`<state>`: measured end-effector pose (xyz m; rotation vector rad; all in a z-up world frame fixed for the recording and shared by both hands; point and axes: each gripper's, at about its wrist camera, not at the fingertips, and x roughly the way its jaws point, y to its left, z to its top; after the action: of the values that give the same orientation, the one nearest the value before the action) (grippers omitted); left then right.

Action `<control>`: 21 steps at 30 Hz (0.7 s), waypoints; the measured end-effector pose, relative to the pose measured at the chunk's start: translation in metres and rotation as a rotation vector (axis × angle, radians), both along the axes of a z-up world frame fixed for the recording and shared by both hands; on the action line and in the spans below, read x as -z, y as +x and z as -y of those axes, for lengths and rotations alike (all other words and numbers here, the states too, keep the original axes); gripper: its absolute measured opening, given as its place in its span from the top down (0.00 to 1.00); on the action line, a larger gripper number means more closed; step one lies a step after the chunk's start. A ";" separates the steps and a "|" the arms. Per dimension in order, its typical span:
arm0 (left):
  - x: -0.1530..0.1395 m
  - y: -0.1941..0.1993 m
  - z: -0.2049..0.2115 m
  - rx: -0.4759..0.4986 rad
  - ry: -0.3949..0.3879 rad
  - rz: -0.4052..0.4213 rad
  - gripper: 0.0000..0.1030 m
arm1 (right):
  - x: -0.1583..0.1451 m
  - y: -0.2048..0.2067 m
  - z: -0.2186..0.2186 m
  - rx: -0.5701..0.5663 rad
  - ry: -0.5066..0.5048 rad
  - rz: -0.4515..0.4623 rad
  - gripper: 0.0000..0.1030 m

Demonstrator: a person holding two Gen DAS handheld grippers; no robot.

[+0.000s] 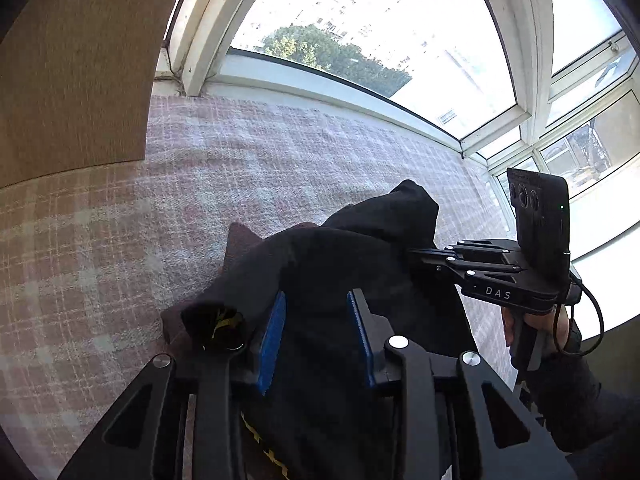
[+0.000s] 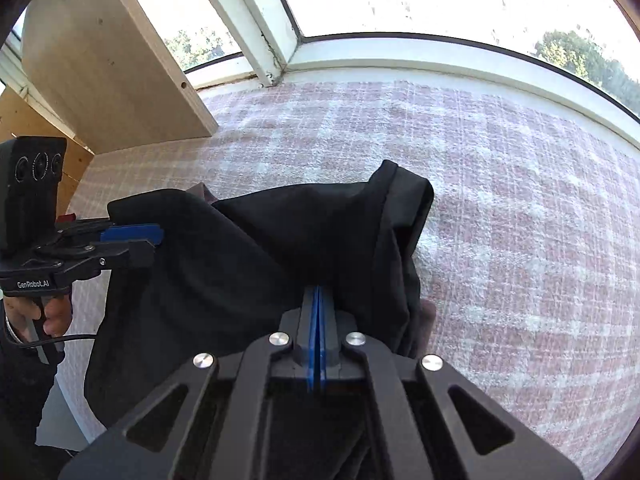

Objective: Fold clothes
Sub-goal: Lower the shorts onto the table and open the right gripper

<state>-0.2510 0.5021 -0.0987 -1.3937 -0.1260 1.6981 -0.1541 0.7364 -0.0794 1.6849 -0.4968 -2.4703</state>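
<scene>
Window [image 1: 380,32]: large white-framed bay of panes running along the far edge of the scene; trees and buildings show beyond, overexposed.

Surface [image 2: 500,208]: broad flat area covered in a pink and white checked cloth, reaching up to the window sill.

Board [image 2: 108,68]: pale wood-grain panel standing at the left end of the surface, near the window corner.

Black garment [image 2: 280,240]: the task's item. Dark fabric, bunched and draped, lifted at its near edge between the two claws while its far part sags toward the checked cloth. A hemmed opening, a sleeve or neck edge, stands up at its far right end in the right wrist view. Yellow print shows in a rolled fold at the left of the left wrist view. A brownish piece of fabric [image 1: 240,240] peeks out beneath it; what it is cannot be told.

Left claw [image 1: 318,340]: black frame with blue pads, jaws part open at a narrow gap, black fabric lying between them; whether the pads press on the fabric cannot be told. Seen from the side in the right wrist view, at the garment's left edge, a hand [image 2: 54,316] on its grip.

Right claw [image 2: 319,312]: blue pads closed flat together, nipping the garment's near edge. In the left wrist view its tip is buried in the fabric's right side.
</scene>
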 end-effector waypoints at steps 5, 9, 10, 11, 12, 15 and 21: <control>-0.034 0.010 0.002 0.039 0.005 -0.088 0.63 | -0.035 0.010 -0.016 0.024 -0.142 -0.113 1.00; -0.051 0.006 0.005 0.006 0.078 -0.097 0.53 | -0.048 -0.021 -0.016 0.029 -0.112 -0.156 1.00; -0.048 0.006 0.002 0.008 0.062 -0.103 0.53 | -0.037 -0.031 -0.016 0.034 -0.085 -0.124 1.00; -0.040 0.004 0.001 0.007 0.025 -0.101 0.53 | -0.027 -0.041 -0.016 0.038 -0.058 -0.093 1.00; -0.030 0.003 0.001 0.007 -0.002 -0.096 0.53 | -0.017 -0.049 -0.017 0.044 -0.025 -0.061 1.00; -0.011 -0.001 0.013 -0.024 -0.012 -0.078 0.66 | 0.008 -0.045 -0.039 0.126 0.109 -0.017 1.00; -0.042 0.014 0.031 -0.054 0.001 -0.115 0.53 | -0.015 0.000 -0.057 0.189 0.063 -0.083 0.96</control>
<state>-0.2366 0.4713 -0.0570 -1.2994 -0.1001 1.8177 -0.1539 0.7937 -0.0641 1.6181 -0.6015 -2.7027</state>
